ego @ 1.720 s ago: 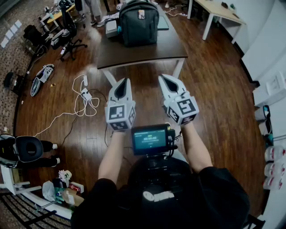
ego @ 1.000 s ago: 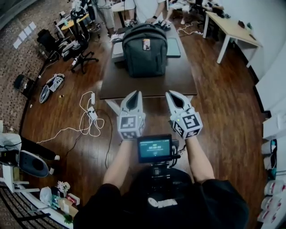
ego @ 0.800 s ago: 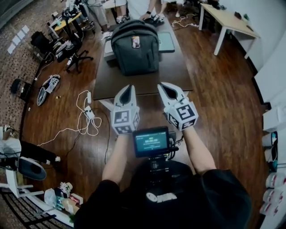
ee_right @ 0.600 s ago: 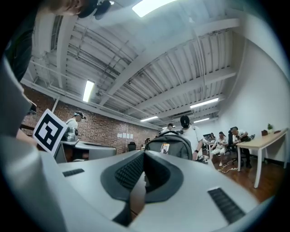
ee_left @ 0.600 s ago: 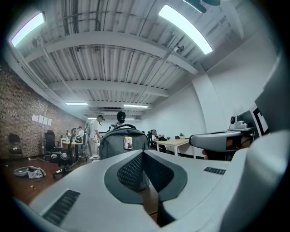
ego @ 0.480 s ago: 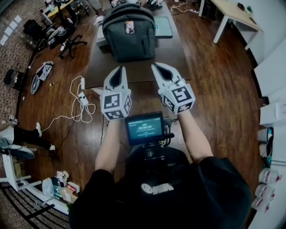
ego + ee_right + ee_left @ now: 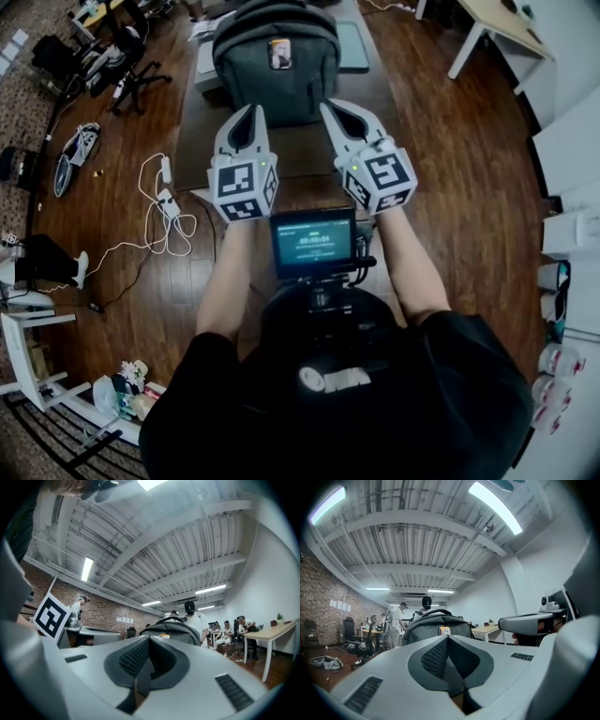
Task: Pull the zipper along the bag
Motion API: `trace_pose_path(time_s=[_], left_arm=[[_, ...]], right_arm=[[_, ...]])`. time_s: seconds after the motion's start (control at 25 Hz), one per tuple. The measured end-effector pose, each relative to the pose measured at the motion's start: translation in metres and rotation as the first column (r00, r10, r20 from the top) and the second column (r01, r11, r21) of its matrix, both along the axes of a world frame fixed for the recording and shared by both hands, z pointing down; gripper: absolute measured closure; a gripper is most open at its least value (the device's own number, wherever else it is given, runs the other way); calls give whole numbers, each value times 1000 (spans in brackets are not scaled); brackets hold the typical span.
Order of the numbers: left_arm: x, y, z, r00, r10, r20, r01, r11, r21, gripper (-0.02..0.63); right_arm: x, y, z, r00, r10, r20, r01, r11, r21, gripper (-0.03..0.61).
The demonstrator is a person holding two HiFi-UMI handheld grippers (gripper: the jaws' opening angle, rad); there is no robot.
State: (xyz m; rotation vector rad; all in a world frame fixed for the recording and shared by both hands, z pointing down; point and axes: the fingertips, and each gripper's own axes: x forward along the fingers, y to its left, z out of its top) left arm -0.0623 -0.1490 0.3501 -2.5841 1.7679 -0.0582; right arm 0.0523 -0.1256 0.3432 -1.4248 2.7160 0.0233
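Note:
A dark grey backpack (image 7: 277, 58) with a small orange tag stands upright on a dark brown table (image 7: 361, 89); its zipper is too small to make out. My left gripper (image 7: 251, 112) and right gripper (image 7: 330, 106) are held side by side, level, at the table's near edge, just short of the backpack. Both are shut with nothing between the jaws. The backpack (image 7: 436, 624) rises just beyond the left gripper (image 7: 447, 638) in its own view, and the backpack (image 7: 171, 629) shows likewise beyond the right gripper (image 7: 149, 639).
White cables (image 7: 169, 211) lie on the wooden floor at left, near office chairs (image 7: 112, 61). A pale desk (image 7: 502, 28) stands at the upper right. A tablet-like slab (image 7: 354, 47) lies on the table beside the backpack. People (image 7: 397, 623) stand and sit beyond the table.
Both grippers have travelled forward together towards the table and now reach its near edge; the backpack looms larger. Jaws stayed shut.

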Motion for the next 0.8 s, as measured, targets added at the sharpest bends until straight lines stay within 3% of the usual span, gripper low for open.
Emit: trace_pose_path(time_s=[0.16, 0.48, 0.64, 0.8], left_arm=[[-10, -59, -21, 1000, -22, -5, 22, 998, 51, 617], [21, -58, -49, 1000, 25, -8, -23, 990, 141, 617], [28, -63, -45, 998, 61, 0, -60, 989, 138, 617], [7, -102, -40, 996, 85, -11, -83, 989, 119, 617]], right_arm=[[-14, -56, -21, 999, 42, 2, -42, 998, 52, 566], [-19, -50, -40, 997, 80, -8, -79, 991, 108, 566], [-21, -54, -35, 996, 88, -5, -88, 992, 91, 566], [-46, -89, -28, 993, 104, -51, -102, 994, 39, 566]])
